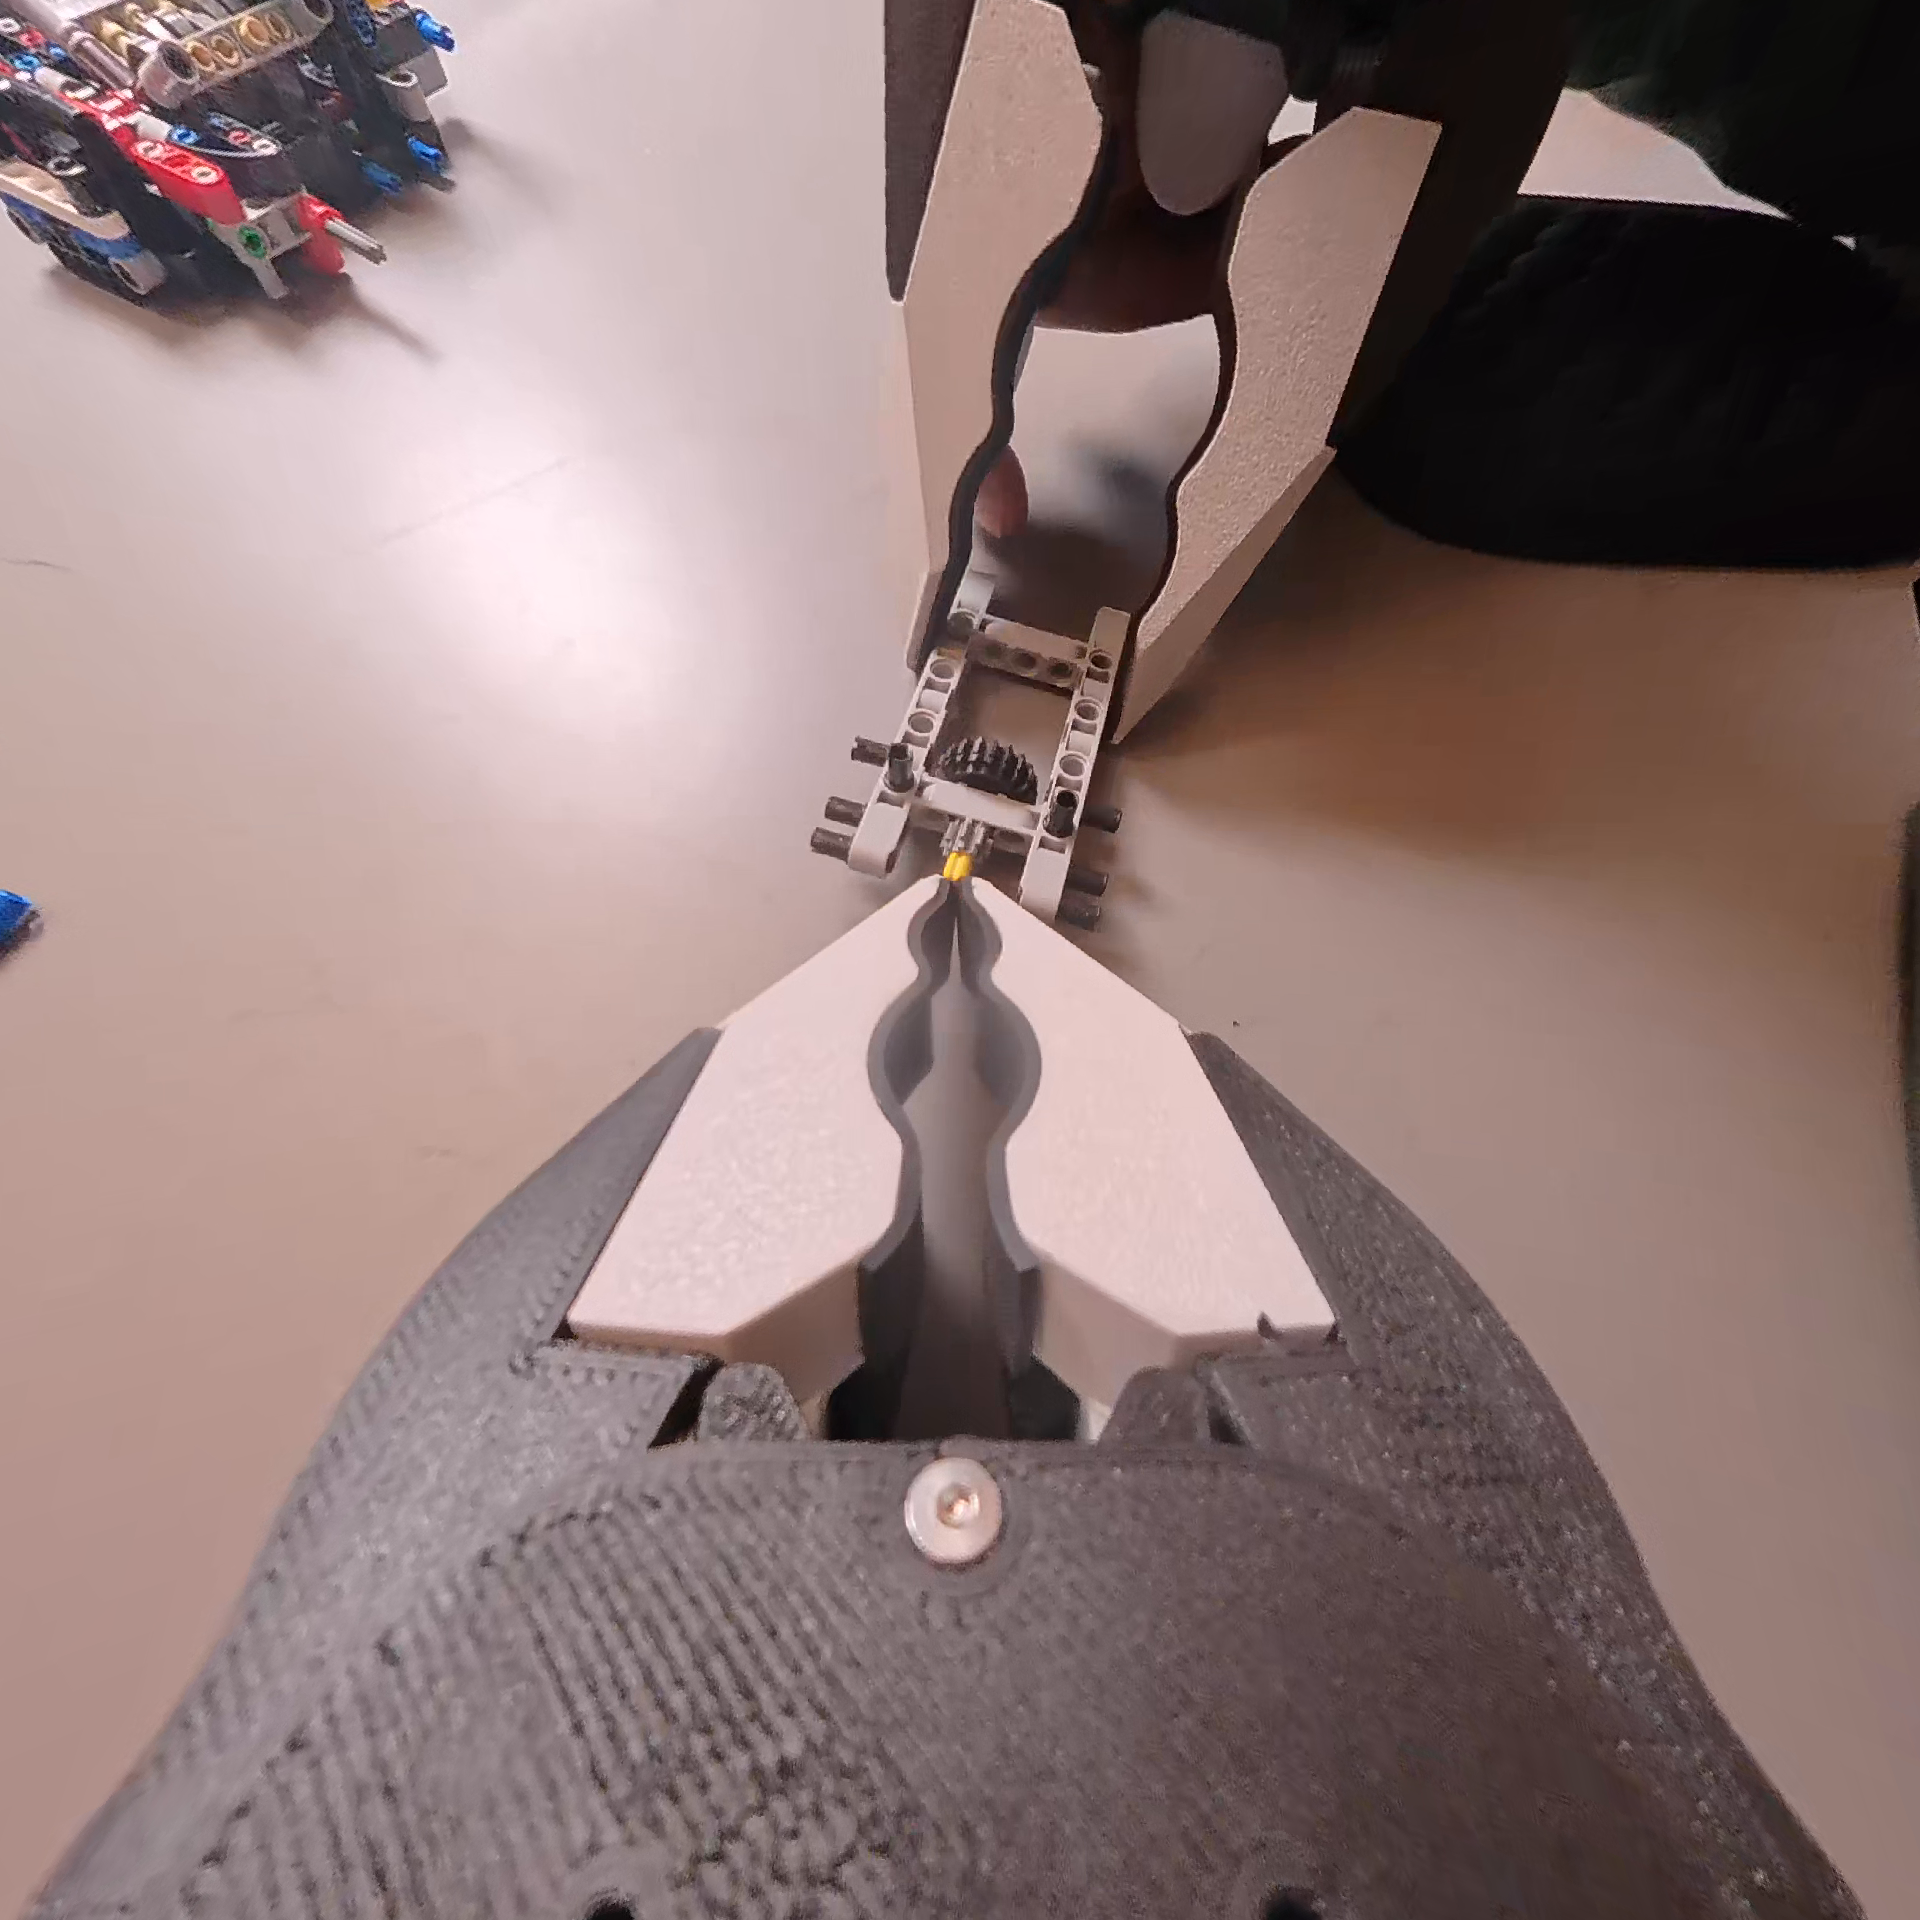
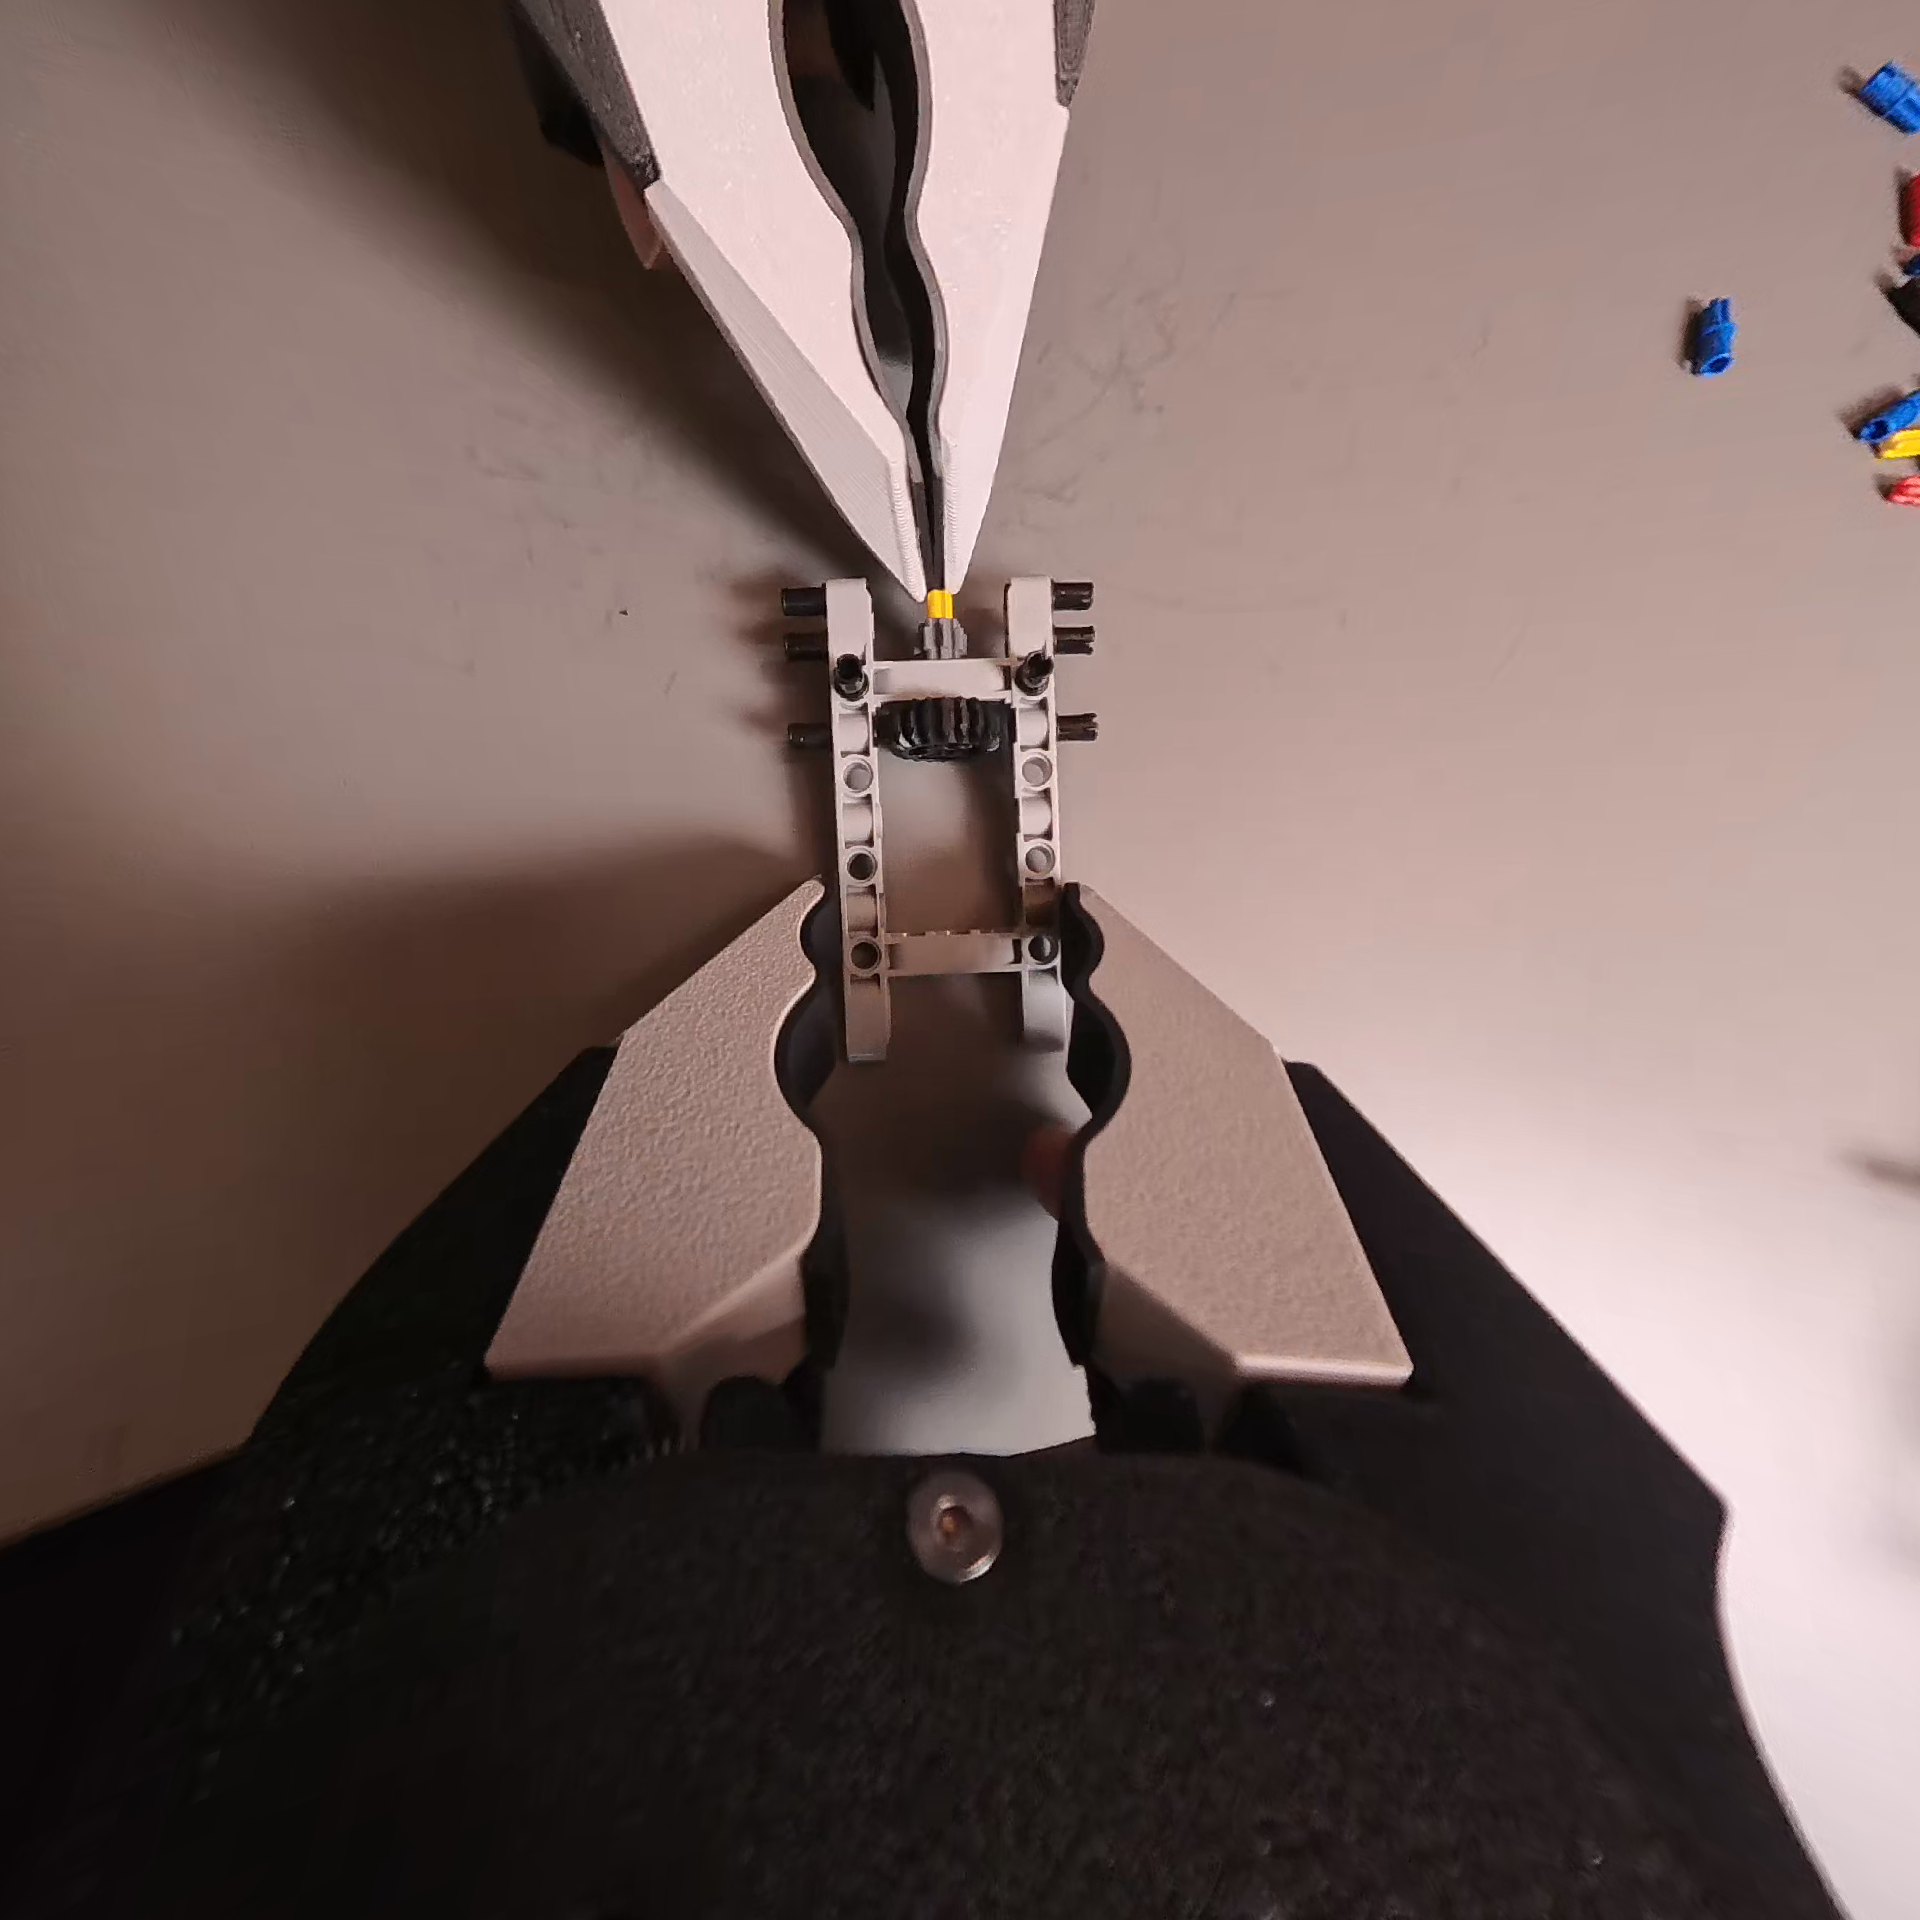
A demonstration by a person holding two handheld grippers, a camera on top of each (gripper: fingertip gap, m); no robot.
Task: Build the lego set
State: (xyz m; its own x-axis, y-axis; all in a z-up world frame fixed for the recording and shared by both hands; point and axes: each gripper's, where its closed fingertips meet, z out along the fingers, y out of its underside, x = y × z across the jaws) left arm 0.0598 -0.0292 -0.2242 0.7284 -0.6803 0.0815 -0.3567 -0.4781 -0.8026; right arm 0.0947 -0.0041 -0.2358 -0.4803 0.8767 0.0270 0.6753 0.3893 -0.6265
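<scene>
Pinching a short yellow plastic axle between closed tips, the left hand-held gripper holds it at the near crossbar of a light-grey open beam frame with black pins that lies flat on the smooth beige counter. A black toothed gear sits just behind that crossbar. Opposite, the right hand-held gripper clamps the frame's far end. A larger, part-built model in black, red, blue and grey stands well apart at upper left, and a dark sleeve fills the upper right corner.

From the right wrist view, the right hand-held gripper has its jaws pressed against the frame's two side beams, steadying it. The left hand-held gripper meets the axle at the far end, in line with the gear. Loose blue, red and yellow small parts lie at the right edge of the counter.

The step in hand appears to be seating the axle through crossbar and gear; the next move likely calls for a straight push along the axle's line while the frame is held firm. Nothing of the room beyond the counter shows.
</scene>
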